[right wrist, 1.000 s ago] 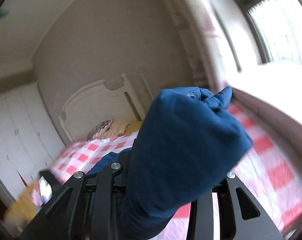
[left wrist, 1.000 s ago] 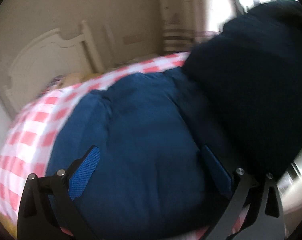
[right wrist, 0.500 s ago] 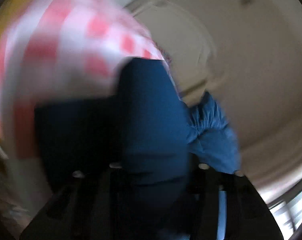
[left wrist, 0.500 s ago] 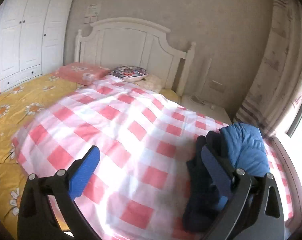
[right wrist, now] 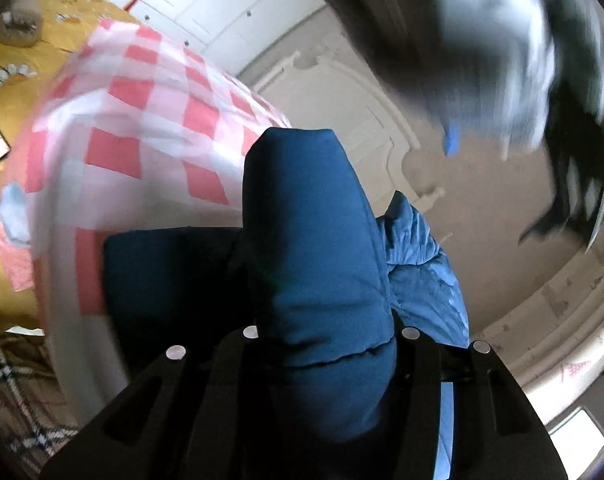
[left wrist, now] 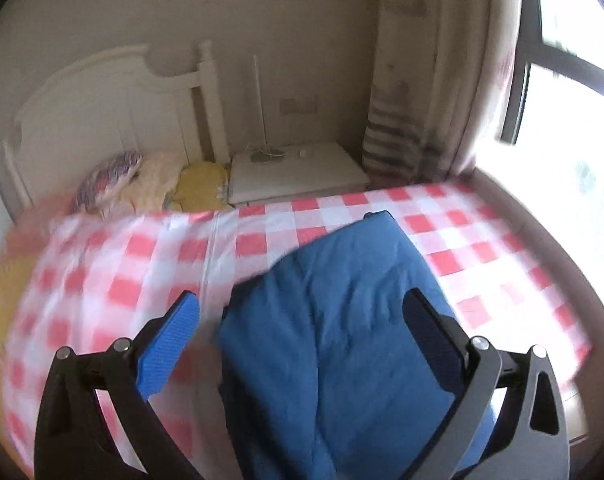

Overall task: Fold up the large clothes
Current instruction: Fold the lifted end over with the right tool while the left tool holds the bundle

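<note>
Padded blue quilted jacket [left wrist: 341, 340] lies bunched on the bed's pink-and-white checked cover [left wrist: 150, 264], its long axis running away from the left gripper [left wrist: 302, 320] toward the white bedside cabinet [left wrist: 298, 172] and the striped curtain [left wrist: 397, 136]. Left gripper hangs above the near end of the garment with its blue pads spread wide, one on either side of the jacket and neither touching cloth: released, holding nothing. Right gripper [right wrist: 325, 336] has a thick roll of the same jacket wedged between its black fingers; its jaws have just been opening and then eased slightly closed, and they grasp the fabric. Judged from this, the right hand is the one with the cloth, while the left is placed to come straight down on the free near edge. White headboard [left wrist: 102, 112] stands beyond.
</note>
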Motion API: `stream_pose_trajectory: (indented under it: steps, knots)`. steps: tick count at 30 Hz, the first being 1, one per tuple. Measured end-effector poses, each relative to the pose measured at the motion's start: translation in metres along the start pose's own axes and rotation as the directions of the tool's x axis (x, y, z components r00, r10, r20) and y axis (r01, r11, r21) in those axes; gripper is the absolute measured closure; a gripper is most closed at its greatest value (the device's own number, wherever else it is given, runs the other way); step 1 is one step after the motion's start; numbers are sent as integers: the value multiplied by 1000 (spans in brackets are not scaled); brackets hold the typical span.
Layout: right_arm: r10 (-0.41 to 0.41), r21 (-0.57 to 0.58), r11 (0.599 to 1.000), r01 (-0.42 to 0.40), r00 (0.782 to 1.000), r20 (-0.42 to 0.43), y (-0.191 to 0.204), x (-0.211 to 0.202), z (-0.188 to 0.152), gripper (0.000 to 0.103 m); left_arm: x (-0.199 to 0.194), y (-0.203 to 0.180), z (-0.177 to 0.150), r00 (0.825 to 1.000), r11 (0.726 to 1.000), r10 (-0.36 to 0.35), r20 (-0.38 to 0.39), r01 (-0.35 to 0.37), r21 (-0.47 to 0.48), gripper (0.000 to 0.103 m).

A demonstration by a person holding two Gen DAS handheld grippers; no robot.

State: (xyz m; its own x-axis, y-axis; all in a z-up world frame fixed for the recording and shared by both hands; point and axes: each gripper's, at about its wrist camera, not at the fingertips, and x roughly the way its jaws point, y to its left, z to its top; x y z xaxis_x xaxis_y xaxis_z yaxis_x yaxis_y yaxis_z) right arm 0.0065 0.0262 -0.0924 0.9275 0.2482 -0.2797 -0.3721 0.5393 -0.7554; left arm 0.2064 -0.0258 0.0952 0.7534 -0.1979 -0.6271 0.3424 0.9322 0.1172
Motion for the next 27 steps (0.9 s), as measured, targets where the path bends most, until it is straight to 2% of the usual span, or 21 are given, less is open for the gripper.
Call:
stream_pose_trajectory:
  steps: [2,4,5,6,7,9,10,11,12,14,15,17,19,20,21,22,23,25,26,27]
  knots:
    - [3,-41,999,-3,1000,-2,8,-5,-6,53,31,-11,3,998,997,56,-25,-55,54,2]
    - [-24,-80,996,24,1000,-9,14,-6,-6,52,88,-21,-12,983,982,142,-118,-126,138,2]
    - [-22,-82,996,20,1000,-17,13,-5,-6,51,114,-20,-25,977,981,128,-168,-100,165,2]
    - [6,-83,996,-8,1000,-28,11,-6,-6,47,130,-12,-39,983,993,54,-174,-35,112,2]
    - [28,-83,996,-31,999,-31,10,-9,-7,47,136,5,-44,984,999,-32,-173,33,2,2]
    - [119,-32,992,-119,993,0,-1,-29,-12,45,140,25,-50,979,992,-95,-180,79,-94,2]
    - [157,4,988,-157,987,22,-8,-37,-14,41,140,29,-54,980,991,-97,-175,79,-107,2]
    - [226,69,971,-230,972,61,-20,-51,-18,29,139,29,-58,982,992,-88,-166,72,-102,2]
    - [291,131,944,-304,951,107,-32,-65,-22,23,139,29,-59,984,993,-83,-159,68,-98,2]
    - [326,228,905,-358,930,169,-54,-82,-28,22,140,30,-61,984,992,-87,-156,71,-101,2]
    - [323,276,889,-365,928,186,-66,-88,-30,22,142,31,-61,983,992,-93,-160,77,-104,2]
    - [286,356,870,-342,937,203,-89,-92,-31,34,144,32,-61,981,991,-101,-165,83,-109,2]
    - [279,444,823,-354,933,227,-111,-88,-33,40,142,32,-62,982,991,-100,-162,83,-109,2]
    - [279,503,784,-365,930,240,-124,-82,-34,42,143,34,-60,982,991,-96,-160,80,-108,2]
    - [291,549,747,-376,926,240,-133,-72,-34,42,143,34,-60,983,991,-92,-157,76,-106,2]
    - [315,571,728,-380,925,214,-135,-59,-33,42,142,35,-60,984,992,-91,-155,75,-105,2]
    - [340,572,729,-377,924,176,-130,-49,-32,42,141,35,-60,984,992,-90,-154,74,-105,2]
    - [447,543,737,-403,893,55,-99,-18,-27,40,140,34,-60,984,992,-91,-153,75,-105,2]
    - [398,495,794,-353,917,16,-80,-13,-26,38,139,34,-60,985,992,-87,-148,73,-100,2]
    - [360,457,829,-321,933,3,-67,-14,-25,35,138,35,-60,985,993,-82,-151,68,-96,2]
